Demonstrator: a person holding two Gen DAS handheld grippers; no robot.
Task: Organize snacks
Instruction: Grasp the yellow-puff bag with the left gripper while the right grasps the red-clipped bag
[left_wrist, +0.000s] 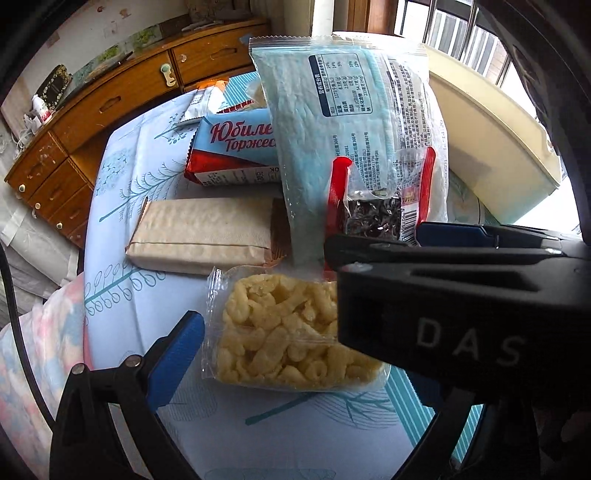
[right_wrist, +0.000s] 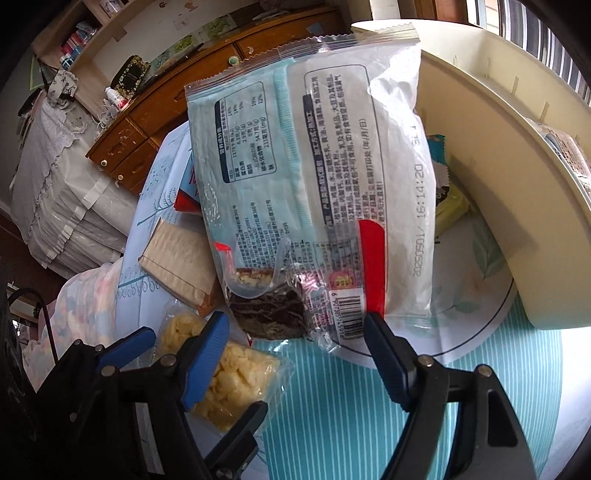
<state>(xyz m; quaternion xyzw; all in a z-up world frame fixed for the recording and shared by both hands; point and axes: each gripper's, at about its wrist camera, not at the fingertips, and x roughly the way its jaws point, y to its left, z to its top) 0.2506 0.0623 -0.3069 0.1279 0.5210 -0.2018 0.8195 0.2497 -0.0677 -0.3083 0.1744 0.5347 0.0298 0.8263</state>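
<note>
Snack packets laid out on a desk (left_wrist: 122, 155) between two claws

The right claw (right_wrist: 295, 347) is seen spread at lower centre, its blue pads either side of the dark-cake end of a large white-and-blue bag (right_wrist: 314, 177), not pressed on it. The left claw (left_wrist: 295, 280) is held spread over a clear puffed-snack packet (left_wrist: 280, 332). A brown wrapped bar (left_wrist: 203, 236) and a cream tray (right_wrist: 509, 177) are seen nearby.

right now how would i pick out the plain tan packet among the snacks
Find the table with the blue leaf-print cloth. The tan packet lies flat on it, below the blue and red biscuit box and above the clear bag of yellow puffs. It alone is matte, brownish and shows no print.
</note>
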